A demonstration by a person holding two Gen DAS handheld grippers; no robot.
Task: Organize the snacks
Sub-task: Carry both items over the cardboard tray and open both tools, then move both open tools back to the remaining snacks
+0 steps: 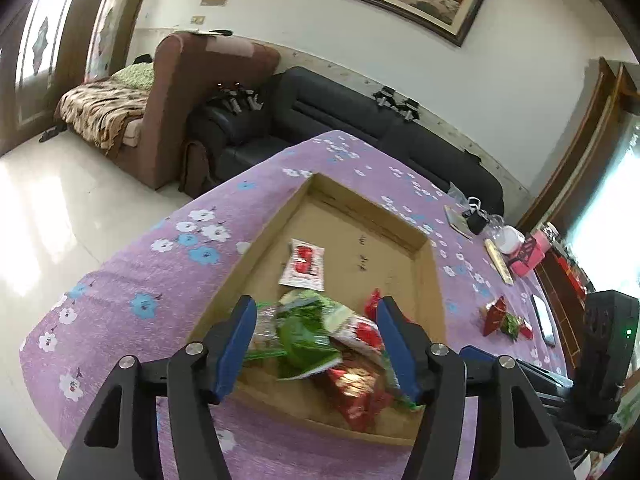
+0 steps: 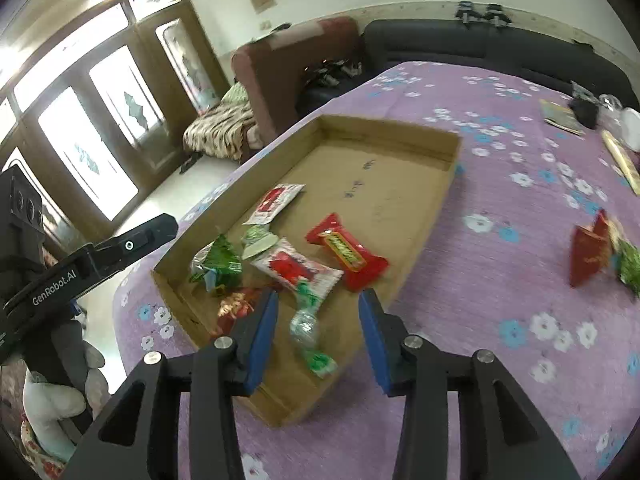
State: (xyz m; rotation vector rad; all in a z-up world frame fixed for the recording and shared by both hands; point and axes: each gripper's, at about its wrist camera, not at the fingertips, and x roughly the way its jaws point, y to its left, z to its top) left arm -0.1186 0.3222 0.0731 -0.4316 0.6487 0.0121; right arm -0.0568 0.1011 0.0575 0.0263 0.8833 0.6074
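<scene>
A shallow cardboard tray [image 1: 434, 280] [image 2: 448, 184] lies on the purple flowered cloth. Several snack packets lie in its near end: a green packet [image 1: 306, 340] [image 2: 218, 260], a red wrapped candy [image 2: 346, 254], a white and red sachet [image 1: 304, 266] [image 2: 276, 200], a red foil packet [image 1: 356, 392]. My left gripper [image 1: 316, 344] is open and empty above the pile. My right gripper [image 2: 318, 330] is open and empty over the tray's near edge, above a clear and green wrapper [image 2: 310, 334]. Loose red and green packets [image 2: 600, 254] [image 1: 504, 320] lie on the cloth to the right.
A phone [image 1: 544, 318], a pink box [image 1: 530, 254], a white round object [image 2: 632, 128] and a booklet [image 2: 560, 116] sit at the table's far right. Dark and brown sofas [image 1: 340, 104] stand behind the table. The left gripper's body [image 2: 60, 272] shows at the left.
</scene>
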